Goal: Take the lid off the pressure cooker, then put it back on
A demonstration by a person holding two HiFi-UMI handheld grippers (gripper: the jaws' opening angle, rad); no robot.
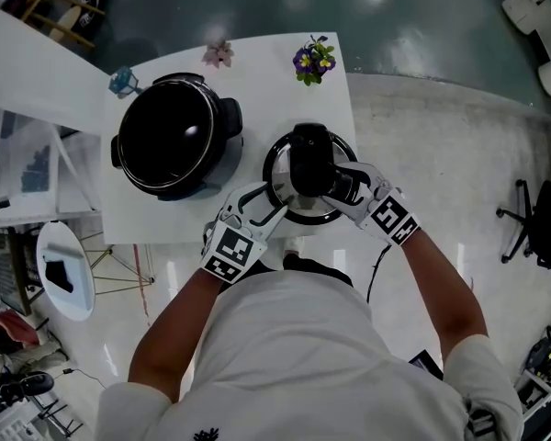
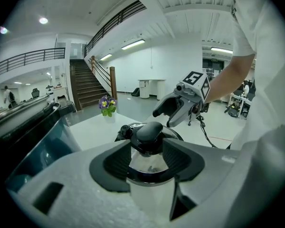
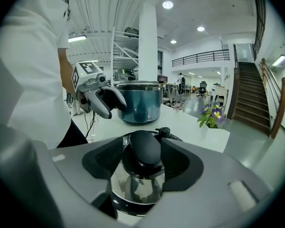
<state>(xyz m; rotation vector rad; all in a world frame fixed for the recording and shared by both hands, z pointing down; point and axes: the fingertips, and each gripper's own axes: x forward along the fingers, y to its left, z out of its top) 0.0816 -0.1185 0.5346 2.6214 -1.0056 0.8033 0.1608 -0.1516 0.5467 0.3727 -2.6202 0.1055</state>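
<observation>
The open pressure cooker [image 1: 174,136], a dark pot with a teal body [image 3: 138,103], stands at the left of the white table [image 1: 257,90]. Its lid [image 1: 280,159] lies on the table to the cooker's right, black handle [image 1: 310,154] up. My left gripper [image 1: 268,205] is at the lid's near left rim, jaws open; the handle [image 2: 149,132] shows beyond the gap, untouched. My right gripper [image 1: 335,184] comes in from the right beside the handle [image 3: 143,148], jaws apart, pads off it. Each gripper sees the other across the lid: the right [image 2: 168,110], the left [image 3: 109,103].
A purple flower pot [image 1: 313,62], a pink flower [image 1: 219,53] and a small blue thing [image 1: 122,81] stand along the table's far edge. The near table edge runs just under the lid. A round white stool [image 1: 64,269] is at the left, an office chair [image 1: 537,223] at the right.
</observation>
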